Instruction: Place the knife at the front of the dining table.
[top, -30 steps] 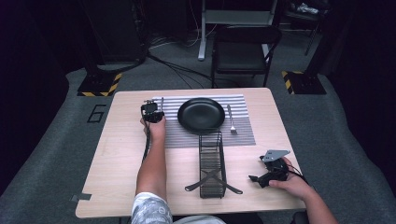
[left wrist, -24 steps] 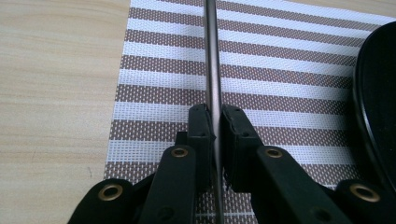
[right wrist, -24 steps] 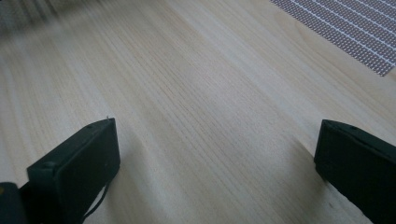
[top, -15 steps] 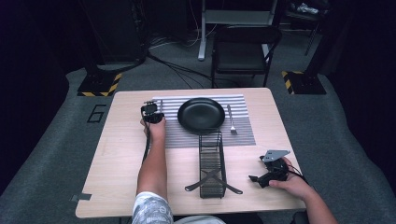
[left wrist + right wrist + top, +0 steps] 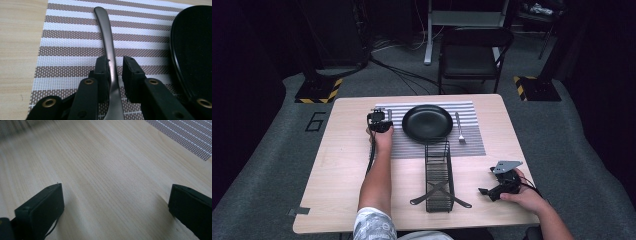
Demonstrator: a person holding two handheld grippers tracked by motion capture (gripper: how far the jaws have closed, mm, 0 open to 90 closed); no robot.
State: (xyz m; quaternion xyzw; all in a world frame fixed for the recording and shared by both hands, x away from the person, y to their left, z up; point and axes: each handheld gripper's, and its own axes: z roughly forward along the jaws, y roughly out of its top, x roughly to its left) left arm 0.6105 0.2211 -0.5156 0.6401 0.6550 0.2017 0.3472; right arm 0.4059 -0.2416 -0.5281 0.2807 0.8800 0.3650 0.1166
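Note:
A dark metal utensil [image 5: 108, 42] lies lengthwise on the striped placemat [image 5: 67, 53], left of the black plate [image 5: 195, 47]. My left gripper [image 5: 116, 65] straddles its handle. The jaws have just been opening: the left pad still lies against the handle and a narrow gap shows at the right pad. In the high view the left gripper [image 5: 379, 121] sits at the mat's left end beside the plate [image 5: 427, 123]. My right gripper [image 5: 499, 187] rests near the table's front right, and its own view shows the right gripper [image 5: 115, 195] wide open over bare wood.
A fork [image 5: 459, 128] lies on the placemat [image 5: 472, 142] right of the plate. A black wire rack [image 5: 438, 175] stands in the middle front of the wooden table [image 5: 337, 170]. A folding chair [image 5: 472, 55] stands beyond the far edge.

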